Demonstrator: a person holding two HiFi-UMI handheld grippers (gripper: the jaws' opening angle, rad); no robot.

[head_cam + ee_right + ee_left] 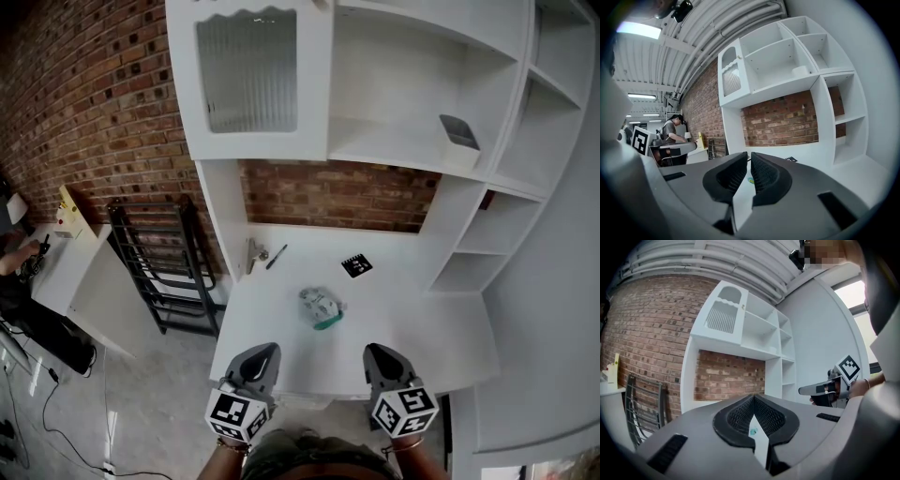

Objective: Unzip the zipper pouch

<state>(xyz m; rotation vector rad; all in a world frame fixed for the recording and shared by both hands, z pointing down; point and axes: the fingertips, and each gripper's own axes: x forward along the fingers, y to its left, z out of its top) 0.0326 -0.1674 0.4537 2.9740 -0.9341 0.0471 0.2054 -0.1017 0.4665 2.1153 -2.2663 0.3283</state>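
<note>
The zipper pouch (pixel 321 307) lies mid-counter (pixel 441 328), small and crumpled, with a green edge. I judge it light, soft and liable to slide, so I'd pinch the fabric by the zip's end and the puller, which is too small to see. My left tongs (pixel 263 354), at its seven o'clock, are closed and empty. My right tongs (pixel 379 356), at five, are all but closed and hold nothing.
</note>
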